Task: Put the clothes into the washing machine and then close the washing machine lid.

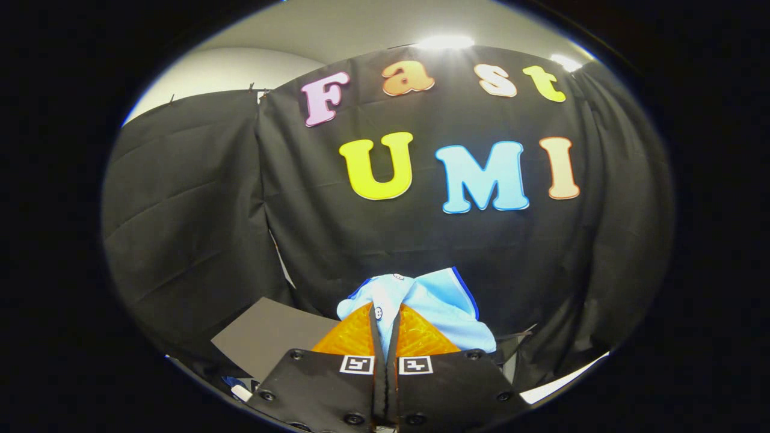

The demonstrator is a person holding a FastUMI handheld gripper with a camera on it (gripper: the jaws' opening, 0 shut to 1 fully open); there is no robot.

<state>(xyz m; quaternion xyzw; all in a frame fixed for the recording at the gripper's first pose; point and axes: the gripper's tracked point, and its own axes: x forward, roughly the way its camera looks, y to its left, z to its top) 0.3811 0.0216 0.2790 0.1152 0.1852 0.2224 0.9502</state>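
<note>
Jaws pressed nearly together, pinching a fold of the light blue garment [421,307] between them. Gripper [385,322] is raised, pointing at the black cloth wall [192,198] of the booth rather than down at a surface.

Left to right:
- Left of the fingers, low: a flat dark grey panel [264,334] tilted at an angle. Could be the washing machine lid, can't confirm from this angle.
- Just below that panel, a small white-and-blue bit [239,390], too small to identify.
- Centre: garment bunches up over and beyond the fingertips [355,334], a narrow strip of it running down the gap between the two fingers. White collar or placket part with small buttons sits on the left side, blue trim edge visible on the right fold.
- Right of the fingers: garment drapes down past the right finger, hanging free against the black cloth.
- Far right, low: a pale strip of bright surface [562,385] under the cloth's hem.

Ceiling lights [445,42] glare above the wall.
</note>
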